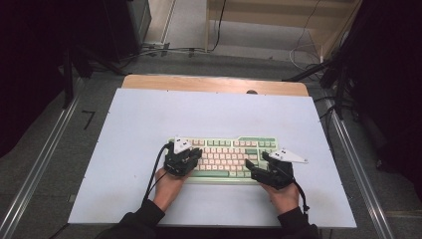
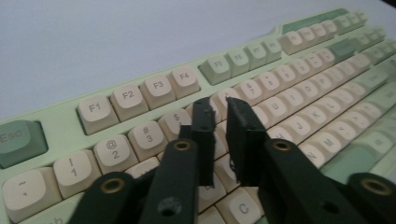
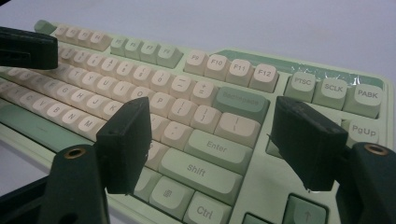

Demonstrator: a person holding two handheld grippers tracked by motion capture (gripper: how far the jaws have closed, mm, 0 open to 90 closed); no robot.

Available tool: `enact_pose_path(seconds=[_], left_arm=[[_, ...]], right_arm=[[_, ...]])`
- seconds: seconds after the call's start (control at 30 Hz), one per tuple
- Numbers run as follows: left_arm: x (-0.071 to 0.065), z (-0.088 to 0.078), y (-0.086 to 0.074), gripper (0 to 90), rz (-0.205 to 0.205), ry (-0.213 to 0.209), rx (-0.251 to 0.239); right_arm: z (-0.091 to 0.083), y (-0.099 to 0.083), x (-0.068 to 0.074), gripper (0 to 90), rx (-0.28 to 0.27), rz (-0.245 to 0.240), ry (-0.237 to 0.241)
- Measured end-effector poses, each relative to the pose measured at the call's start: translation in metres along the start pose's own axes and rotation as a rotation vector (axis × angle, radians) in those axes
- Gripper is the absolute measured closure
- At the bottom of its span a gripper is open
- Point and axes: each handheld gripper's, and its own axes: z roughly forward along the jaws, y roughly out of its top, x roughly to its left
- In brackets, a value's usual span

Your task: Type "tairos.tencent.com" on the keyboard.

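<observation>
A pale green keyboard (image 1: 224,157) with cream keys lies on the white table top, near the front. My left gripper (image 1: 195,153) hovers over its left end. In the left gripper view its jaws (image 2: 218,105) stand a narrow gap apart above the number row, with nothing between them. My right gripper (image 1: 256,167) is at the keyboard's right end. In the right gripper view (image 3: 212,116) its jaws are wide apart, framing the Enter and Shift keys (image 3: 205,163) and holding nothing. A black part of the left gripper (image 3: 23,46) shows at that view's top left.
The white sheet (image 1: 149,119) covers most of a wooden table (image 1: 214,82), with bare room around the keyboard. Metal rails (image 1: 45,159) run along both sides. Cables (image 1: 164,49) and a wooden frame lie on the floor beyond.
</observation>
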Motion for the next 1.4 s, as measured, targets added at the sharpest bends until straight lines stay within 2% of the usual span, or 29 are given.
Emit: enact_pose_path(seconds=[0.03, 0.17, 0.27, 0.4, 0.63, 0.83, 0.93, 0.97, 1.0, 1.03, 1.1, 1.17, 1.2, 1.27, 1.4], left_arm=[[0.0, -0.002, 0.0, 76.9, 0.0, -0.006, -0.01], [-0.002, -0.009, -0.001, 58.7, 0.011, -0.015, -0.024], [-0.002, -0.015, -0.003, 46.8, 0.012, -0.001, -0.042], [0.001, -0.023, -0.006, 35.5, -0.006, 0.03, -0.062], [0.006, -0.033, -0.01, 32.3, -0.02, 0.058, -0.084], [0.012, -0.043, -0.017, 30.1, -0.029, 0.094, -0.089], [0.015, -0.047, -0.02, 30.2, -0.042, 0.087, -0.088], [0.016, -0.049, -0.021, 30.1, -0.049, 0.089, -0.089], [0.017, -0.05, -0.022, 30.1, -0.052, 0.093, -0.096], [0.017, -0.052, -0.022, 30.1, -0.05, 0.097, -0.101], [0.018, -0.055, -0.024, 30.2, -0.049, 0.105, -0.106], [0.019, -0.058, -0.026, 30.2, -0.036, 0.102, -0.115], [0.02, -0.058, -0.027, 30.8, -0.028, 0.102, -0.119], [0.02, -0.059, -0.03, 31.3, -0.015, 0.1, -0.112], [0.024, -0.062, -0.032, 26.8, -0.063, 0.074, -0.086]], right_arm=[[0.0, 0.0, 0.0, 27.3, 0.0, 0.0, 0.0], [0.001, 0.001, 0.0, 28.5, -0.004, 0.003, 0.001], [0.002, 0.002, 0.001, 30.1, -0.008, 0.001, 0.003], [0.005, 0.004, 0.004, 34.3, -0.012, -0.005, 0.003], [0.013, 0.009, 0.01, 45.3, -0.014, -0.006, 0.002], [0.022, 0.014, 0.015, 50.0, -0.004, -0.006, 0.006], [0.026, 0.016, 0.019, 56.0, 0.0, -0.008, 0.007], [0.028, 0.017, 0.02, 59.7, 0.0, -0.012, 0.011], [0.03, 0.019, 0.023, 67.1, 0.0, -0.028, 0.02], [0.03, 0.019, 0.023, 67.1, 0.0, -0.028, 0.02], [0.033, 0.02, 0.027, 74.4, 0.001, -0.048, 0.039], [0.034, 0.021, 0.029, 76.7, -0.001, -0.051, 0.043], [0.036, 0.022, 0.032, 80.4, -0.002, -0.069, 0.051], [0.037, 0.022, 0.034, 81.9, 0.001, -0.073, 0.051], [0.042, 0.024, 0.038, 87.3, 0.016, -0.089, 0.067]])
